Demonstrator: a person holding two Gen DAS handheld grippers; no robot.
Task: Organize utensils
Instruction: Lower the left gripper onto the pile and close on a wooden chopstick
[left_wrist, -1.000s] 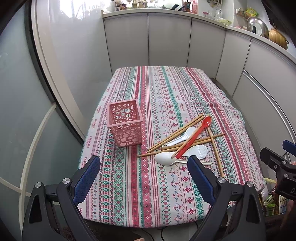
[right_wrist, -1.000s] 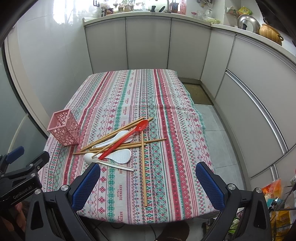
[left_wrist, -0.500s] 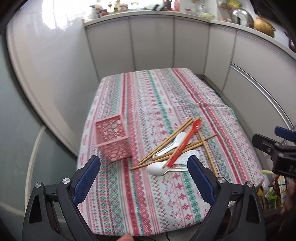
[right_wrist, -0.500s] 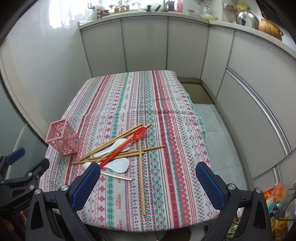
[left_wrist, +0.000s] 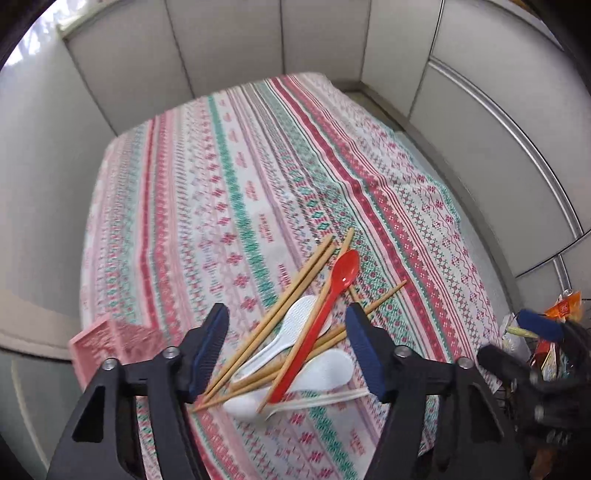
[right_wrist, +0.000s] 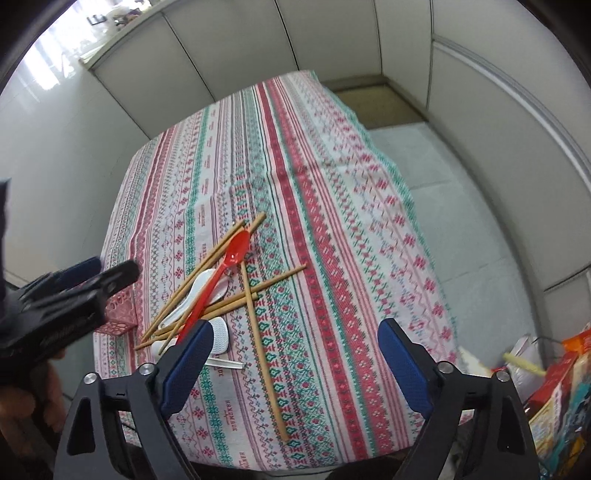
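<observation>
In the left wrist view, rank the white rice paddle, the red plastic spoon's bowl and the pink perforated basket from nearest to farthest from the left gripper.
1. White rice paddle: lies between the left gripper's open fingers, slightly right.
2. Red plastic spoon's bowl: ahead, beyond the fingertips, slightly right.
3. Pink perforated basket: off to the left, outside the left finger, partly hidden.

The last two are fairly close; the blur makes their order less sure.

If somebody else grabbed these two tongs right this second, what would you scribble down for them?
Left tongs: open, empty, hovering over the utensil pile.
Right tongs: open, empty, above the near part of the tablecloth.
Pile: red spoon lies across the white spoons and chopsticks; one chopstick points toward the near edge.
Pink holder: at the left edge of the table; inside not visible.
Done: apparently nothing.
Left: move every utensil into the holder.
</observation>
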